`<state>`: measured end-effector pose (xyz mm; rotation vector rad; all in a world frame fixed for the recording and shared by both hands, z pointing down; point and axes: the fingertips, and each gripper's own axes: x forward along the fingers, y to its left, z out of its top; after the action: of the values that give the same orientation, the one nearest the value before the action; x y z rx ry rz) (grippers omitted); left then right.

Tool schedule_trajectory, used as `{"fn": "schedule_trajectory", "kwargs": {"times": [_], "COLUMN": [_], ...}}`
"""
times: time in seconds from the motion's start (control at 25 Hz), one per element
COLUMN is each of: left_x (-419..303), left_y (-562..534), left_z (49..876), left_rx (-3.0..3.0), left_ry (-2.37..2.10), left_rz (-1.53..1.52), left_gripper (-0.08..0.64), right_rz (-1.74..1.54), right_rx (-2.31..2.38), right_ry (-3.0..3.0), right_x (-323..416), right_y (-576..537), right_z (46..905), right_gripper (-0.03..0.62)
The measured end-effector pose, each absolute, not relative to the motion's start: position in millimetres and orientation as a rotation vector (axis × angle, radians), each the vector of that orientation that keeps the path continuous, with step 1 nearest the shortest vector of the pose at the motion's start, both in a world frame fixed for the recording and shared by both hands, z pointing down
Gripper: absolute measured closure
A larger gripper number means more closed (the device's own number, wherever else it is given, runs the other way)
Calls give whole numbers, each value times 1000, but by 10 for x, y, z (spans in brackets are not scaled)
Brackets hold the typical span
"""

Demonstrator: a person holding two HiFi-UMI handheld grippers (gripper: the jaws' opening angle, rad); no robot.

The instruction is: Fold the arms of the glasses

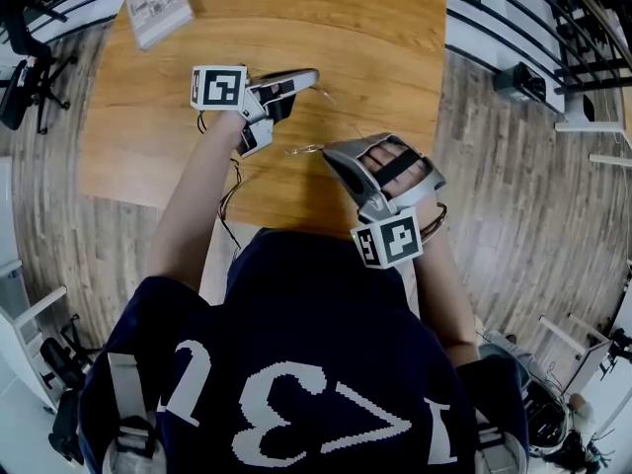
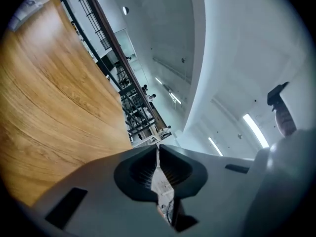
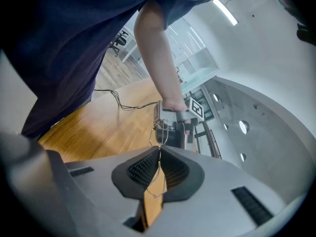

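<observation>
Right gripper [image 3: 159,151] clamps the wire glasses [image 3: 158,132]; left gripper [image 2: 158,151], jaws together seemingly on 1 arm [image 1: 325,90], should fold it gently inward.

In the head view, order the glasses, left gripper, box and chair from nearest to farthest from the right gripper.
1. Glasses, in the jaws of the right gripper.
2. Left gripper, ahead, to the left.
3. Box, far left on the table.
4. Chair, on the floor, farthest left.
</observation>
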<state>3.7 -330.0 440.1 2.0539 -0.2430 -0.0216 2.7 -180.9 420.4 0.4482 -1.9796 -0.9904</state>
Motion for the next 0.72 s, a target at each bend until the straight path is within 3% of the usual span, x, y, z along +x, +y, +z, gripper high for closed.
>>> {"fn": "schedule_trajectory", "kwargs": {"times": [0.48, 0.72], "left_x": [-41, -202], "left_y": [-2289, -2581], "left_z": [4320, 4405], "left_rx": [2006, 2128], "left_ry": [170, -117], "left_rz": [82, -17], "left_gripper": [532, 532], "right_rz": [-933, -863], "right_rx": [474, 470], "right_ry": [-1989, -2019], "right_x": [157, 190], "right_y": [-1929, -1985], "right_z": [4270, 4425], "right_gripper": [560, 560]}}
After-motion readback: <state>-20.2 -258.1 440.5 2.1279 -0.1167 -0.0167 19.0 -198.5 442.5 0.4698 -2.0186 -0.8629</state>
